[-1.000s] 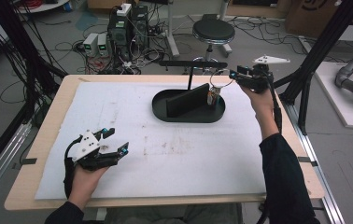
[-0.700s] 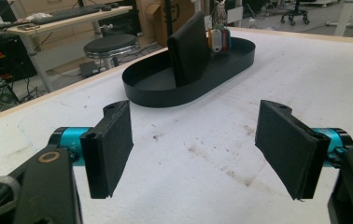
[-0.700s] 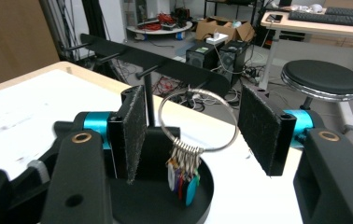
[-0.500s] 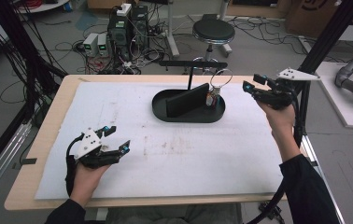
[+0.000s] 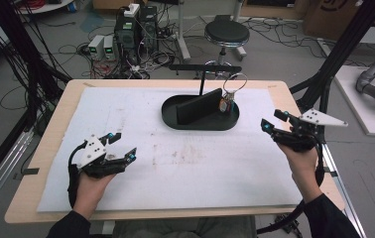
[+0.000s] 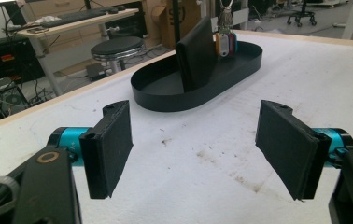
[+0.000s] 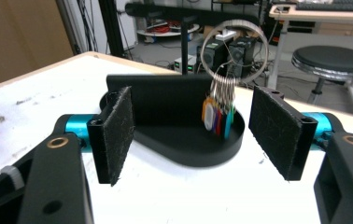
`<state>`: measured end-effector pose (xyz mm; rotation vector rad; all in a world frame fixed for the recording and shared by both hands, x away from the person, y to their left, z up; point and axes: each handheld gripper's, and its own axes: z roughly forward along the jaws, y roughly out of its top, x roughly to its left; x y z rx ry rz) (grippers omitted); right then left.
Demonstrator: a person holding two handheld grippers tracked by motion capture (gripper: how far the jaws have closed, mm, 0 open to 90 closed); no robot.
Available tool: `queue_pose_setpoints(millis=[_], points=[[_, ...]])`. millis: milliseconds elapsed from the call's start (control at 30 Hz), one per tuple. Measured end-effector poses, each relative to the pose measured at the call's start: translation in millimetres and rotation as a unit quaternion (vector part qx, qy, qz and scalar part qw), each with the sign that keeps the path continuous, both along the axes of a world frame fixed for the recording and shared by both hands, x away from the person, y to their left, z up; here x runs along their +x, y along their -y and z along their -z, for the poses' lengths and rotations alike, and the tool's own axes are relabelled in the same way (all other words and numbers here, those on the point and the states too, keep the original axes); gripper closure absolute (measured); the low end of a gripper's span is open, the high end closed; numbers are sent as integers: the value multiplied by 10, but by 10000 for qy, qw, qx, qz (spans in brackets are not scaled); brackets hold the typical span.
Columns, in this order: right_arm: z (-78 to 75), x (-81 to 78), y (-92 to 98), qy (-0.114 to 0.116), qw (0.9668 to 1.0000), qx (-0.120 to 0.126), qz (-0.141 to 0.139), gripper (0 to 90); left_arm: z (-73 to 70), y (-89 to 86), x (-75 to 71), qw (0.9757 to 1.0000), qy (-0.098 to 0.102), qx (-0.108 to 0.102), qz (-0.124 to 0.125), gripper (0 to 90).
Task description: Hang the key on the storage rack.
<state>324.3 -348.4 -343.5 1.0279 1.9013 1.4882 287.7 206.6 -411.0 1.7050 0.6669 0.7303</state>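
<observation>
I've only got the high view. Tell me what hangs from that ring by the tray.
Observer: In the right gripper view, a bunch of coloured tags hangs from the ring on smaller rings.
Operator: Check the right gripper's pads.
Observer: The right gripper has just been opening its jaws. Its pads are bare, with nothing between them.
Operator: Now the left one.
Observer: The left gripper stands open, aimed at the tray, with nothing between its pads.

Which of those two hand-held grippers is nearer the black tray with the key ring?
The right hand-held gripper, open and empty beside the tray's end where the key ring hangs. The left hand-held gripper sits farther off, near the table's front edge.
</observation>
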Motion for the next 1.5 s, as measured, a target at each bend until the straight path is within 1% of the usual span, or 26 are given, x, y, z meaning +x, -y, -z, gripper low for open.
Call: queue_pose_setpoints(millis=[33,133,233,333,400,467,600,667,733,800,900,1000,1167,1267,1400,1500], points=[[55,-33,4,-44,10000,21,25,301,-1,-4,-3,10000,-1,-5,-12,271],[235,-134,6,-69,9999,-13,123,299,-3,-23,-8,10000,1,11,-32,269],[383,-190,10,-169,9997,-73,156,297,0,-37,-3,10000,0,6,-63,268],[464,-218,26,-193,9996,-160,156,288,3,-53,1,10000,4,3,-91,264],[511,-224,35,-168,9991,-346,191,287,7,-71,5,9999,-5,18,-121,264],[551,-220,49,-281,9986,-369,239,278,15,-93,15,9999,-29,14,-147,258],[576,-220,61,-254,9974,-541,402,277,32,-142,27,9997,-90,-8,-225,250],[580,-215,80,-266,9970,-533,498,272,39,-165,35,9997,-110,0,-221,245],[596,-215,98,-301,9966,-517,564,269,44,-182,41,9996,-146,-6,-244,214],[610,-213,113,-310,9959,-591,617,269,47,-194,48,9995,-182,-49,-234,214],[615,-209,128,-327,9953,-598,686,269,44,-198,54,9994,-213,-9,-290,214],[616,-212,135,-294,9952,-600,709,269,38,-197,51,9991,-208,18,-364,214],[623,-222,139,-307,9952,-612,695,270,30,-194,62,9991,-200,15,-380,221],[619,-239,157,-275,9951,-623,720,270,39,-177,76,9990,-211,66,-384,221],[619,-256,202,-294,9950,-574,769,270,33,-160,87,9988,-251,137,-388,226],[620,-267,233,-322,9948,-544,798,269,22,-154,88,9989,-233,122,-377,226]])
